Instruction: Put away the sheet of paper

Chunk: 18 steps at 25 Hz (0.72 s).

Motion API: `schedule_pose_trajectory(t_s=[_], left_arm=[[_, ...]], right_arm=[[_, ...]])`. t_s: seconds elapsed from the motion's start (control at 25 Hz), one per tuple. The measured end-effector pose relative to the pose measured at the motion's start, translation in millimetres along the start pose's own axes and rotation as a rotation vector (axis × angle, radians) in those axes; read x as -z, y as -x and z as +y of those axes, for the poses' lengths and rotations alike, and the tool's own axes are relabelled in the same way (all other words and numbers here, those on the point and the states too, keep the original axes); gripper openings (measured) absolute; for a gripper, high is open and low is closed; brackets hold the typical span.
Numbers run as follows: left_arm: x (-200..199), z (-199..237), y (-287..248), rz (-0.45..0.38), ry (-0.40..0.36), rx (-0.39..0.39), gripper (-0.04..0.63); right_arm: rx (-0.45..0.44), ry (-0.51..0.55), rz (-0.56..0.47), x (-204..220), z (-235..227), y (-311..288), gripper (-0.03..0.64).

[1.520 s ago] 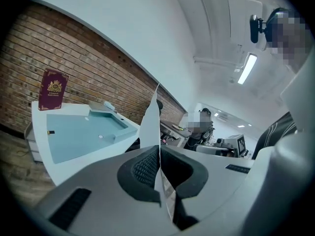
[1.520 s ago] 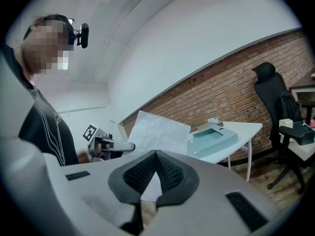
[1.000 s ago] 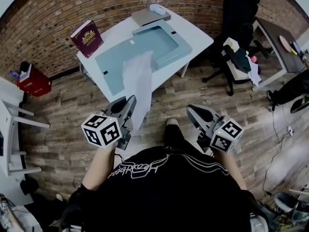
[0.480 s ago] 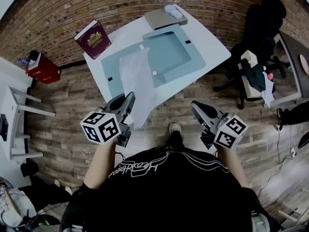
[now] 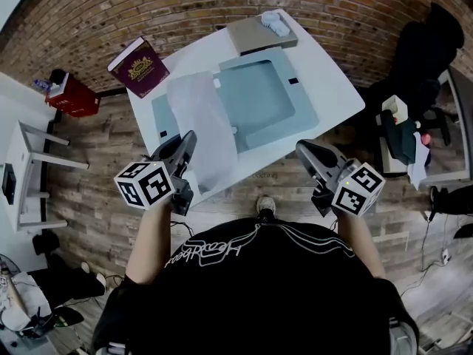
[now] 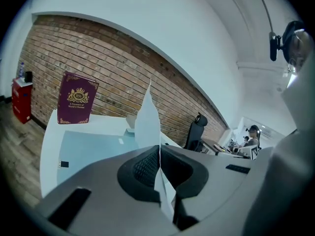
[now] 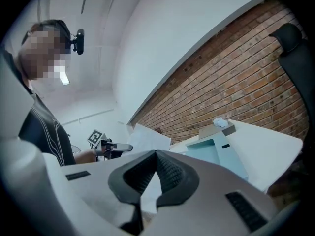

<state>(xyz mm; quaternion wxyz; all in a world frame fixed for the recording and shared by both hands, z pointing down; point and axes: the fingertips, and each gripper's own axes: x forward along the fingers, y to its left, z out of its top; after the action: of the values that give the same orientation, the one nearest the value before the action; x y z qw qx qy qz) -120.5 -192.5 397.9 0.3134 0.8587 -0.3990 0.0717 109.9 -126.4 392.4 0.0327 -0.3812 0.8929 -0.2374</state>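
A white sheet of paper (image 5: 196, 120) hangs over the near left part of the white table (image 5: 325, 87), pinched at its near edge by my left gripper (image 5: 188, 140). In the left gripper view the sheet (image 6: 147, 119) stands edge-on, clamped in the closed jaws of the left gripper (image 6: 159, 151). A light-blue tray (image 5: 259, 95) lies flat on the table, partly under the sheet. My right gripper (image 5: 304, 151) hovers at the table's near edge to the right, jaws together with nothing in them. The right gripper view shows its jaws (image 7: 155, 154) meeting, with the paper (image 7: 147, 139) beyond.
A maroon book (image 5: 139, 66) stands at the table's far left corner. A grey box (image 5: 259, 32) with a white crumpled lump on it sits at the far end. A red box (image 5: 70, 98) and a white rack (image 5: 29, 176) are on the floor to the left, an office chair (image 5: 429, 58) to the right.
The table has come closer and now lies right in front of both grippers. The left gripper has carried the sheet further over the tabletop. The right gripper stays shut and empty.
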Motion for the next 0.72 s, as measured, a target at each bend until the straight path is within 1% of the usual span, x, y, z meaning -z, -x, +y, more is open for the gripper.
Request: schedule_pose_trajectory(t_s=[0.12, 0.24, 0.36, 0.52, 0.64, 0.72], left_arm=[[-6, 3, -10, -0.005, 0.02, -0.011, 0.029], [-15, 3, -17, -0.026, 0.052, -0.002, 0.03], [-24, 5, -24, -0.053, 0.075, 0.005, 0.031], [-30, 16, -31, -0.057, 0.088, -0.002, 0.031], [-31, 36, -38, -0.046, 0.077, -0.035, 0.031], [-27, 52, -43, -0.025, 0.077, -0.059, 0.031]], right_arm=[[-0.027, 0.007, 0.017, -6, -12, -6, 0.003], [-0.054, 0.02, 0.03, -11, -20, -12, 0.003], [-0.065, 0.027, 0.04, -13, -28, -18, 0.003], [-0.074, 0.018, 0.059, -11, -32, -28, 0.003], [-0.058, 0.014, 0.074, -11, -39, -40, 0.003], [-0.042, 0.004, 0.079, -12, -41, -46, 0.003]])
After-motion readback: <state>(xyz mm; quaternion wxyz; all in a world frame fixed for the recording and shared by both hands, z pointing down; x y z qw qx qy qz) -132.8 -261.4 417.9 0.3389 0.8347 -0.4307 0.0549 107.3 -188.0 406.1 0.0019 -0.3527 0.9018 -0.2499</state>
